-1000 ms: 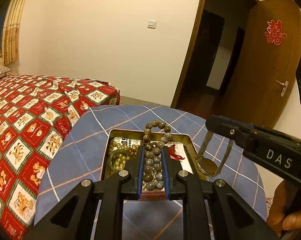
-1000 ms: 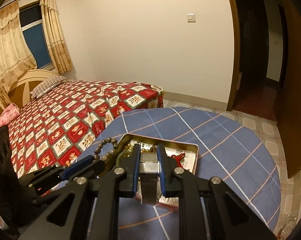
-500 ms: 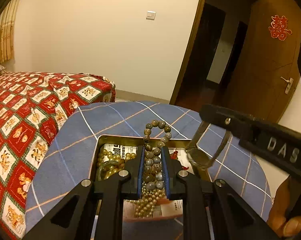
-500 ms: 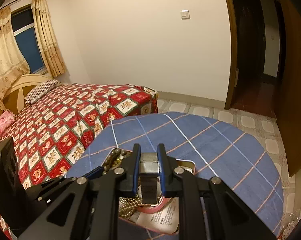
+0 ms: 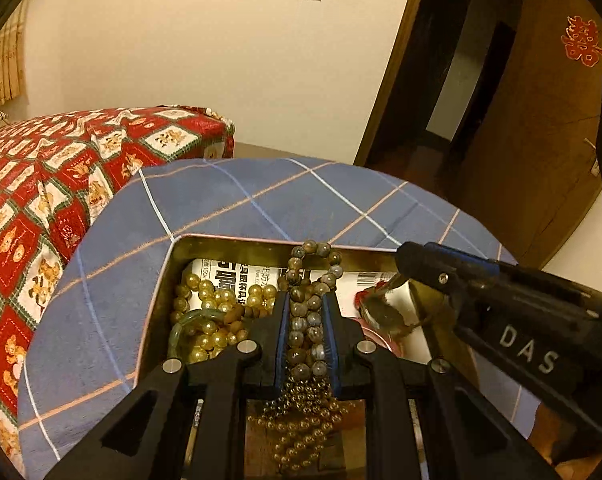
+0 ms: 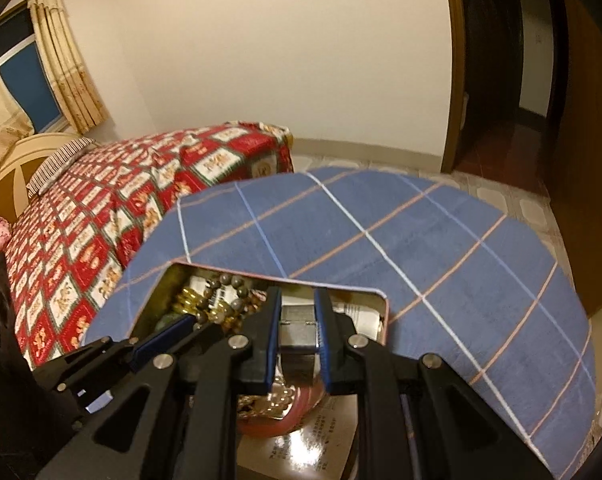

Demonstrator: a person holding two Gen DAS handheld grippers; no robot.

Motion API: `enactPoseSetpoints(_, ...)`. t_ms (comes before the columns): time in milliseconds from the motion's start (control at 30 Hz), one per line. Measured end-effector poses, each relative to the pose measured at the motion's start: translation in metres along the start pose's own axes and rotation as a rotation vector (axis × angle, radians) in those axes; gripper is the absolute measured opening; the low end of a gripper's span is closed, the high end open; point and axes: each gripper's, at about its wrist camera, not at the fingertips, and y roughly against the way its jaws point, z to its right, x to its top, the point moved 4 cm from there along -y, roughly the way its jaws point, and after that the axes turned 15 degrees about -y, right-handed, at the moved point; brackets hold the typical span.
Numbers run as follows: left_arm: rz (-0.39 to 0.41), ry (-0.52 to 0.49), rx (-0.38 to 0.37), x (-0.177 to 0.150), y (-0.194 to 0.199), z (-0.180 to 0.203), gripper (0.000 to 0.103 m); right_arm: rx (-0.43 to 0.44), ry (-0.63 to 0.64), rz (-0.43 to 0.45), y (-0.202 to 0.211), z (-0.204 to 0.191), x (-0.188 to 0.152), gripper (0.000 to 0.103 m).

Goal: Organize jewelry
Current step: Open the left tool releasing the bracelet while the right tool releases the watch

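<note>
An open metal tin (image 5: 169,264) lies on a round table with a blue checked cloth (image 5: 261,200). It holds yellow bead strands (image 5: 209,320), a green bangle (image 5: 181,324), a red bangle (image 6: 301,412) and printed paper. My left gripper (image 5: 306,304) is shut on a grey-brown bead bracelet (image 5: 307,280), low inside the tin. My right gripper (image 6: 297,312) is shut on a metal wristwatch (image 6: 299,336) by its band, also down in the tin; the watch face (image 5: 381,314) hangs below it in the left wrist view.
A bed with a red patterned cover (image 6: 101,220) stands left of the table. A wooden door (image 5: 541,140) and dark doorway (image 5: 429,80) are at the right. The tin's rim (image 6: 341,290) surrounds both grippers closely.
Both grippers have moved forward and down into the tin, carrying the bracelet and the watch with them. The tin now fills the lower part of both views.
</note>
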Motion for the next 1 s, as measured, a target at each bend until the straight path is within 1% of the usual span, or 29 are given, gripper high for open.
enactPoseSetpoints(333, -0.031, -0.018, 0.025, -0.007, -0.018, 0.0, 0.016, -0.022, -0.021, -0.055, -0.025, 0.014, -0.01, 0.02)
enactPoseSetpoints(433, -0.035, -0.025, 0.036, -0.006, -0.021, 0.0, 0.016, -0.023, -0.019, -0.056, -0.026, 0.016, -0.011, 0.02)
enactPoseSetpoints(633, -0.043, -0.021, 0.047, -0.006, -0.022, 0.0, 0.016, -0.022, -0.026, -0.086, -0.028, 0.021, -0.019, 0.02)
enactPoseSetpoints(767, -0.05, -0.028, 0.063, -0.005, -0.022, 0.002, 0.016, -0.004, -0.039, -0.092, -0.024, 0.023, -0.021, 0.021)
enactPoseSetpoints(800, -0.052, -0.028, 0.065, -0.005, -0.021, 0.002, 0.016, 0.003, -0.05, -0.097, -0.023, 0.023, -0.022, 0.021)
enactPoseSetpoints(867, -0.058, -0.021, 0.072, -0.006, -0.019, 0.001, 0.016, 0.018, -0.075, -0.108, -0.019, 0.026, -0.022, 0.028)
enactPoseSetpoints(900, -0.06, -0.017, 0.071, -0.007, -0.018, 0.0, 0.016, 0.017, -0.08, -0.102, -0.018, 0.026, -0.022, 0.034)
enactPoseSetpoints(1000, -0.063, -0.016, 0.078, -0.008, -0.016, 0.001, 0.016, 0.015, -0.074, -0.069, -0.009, 0.026, -0.021, 0.034)
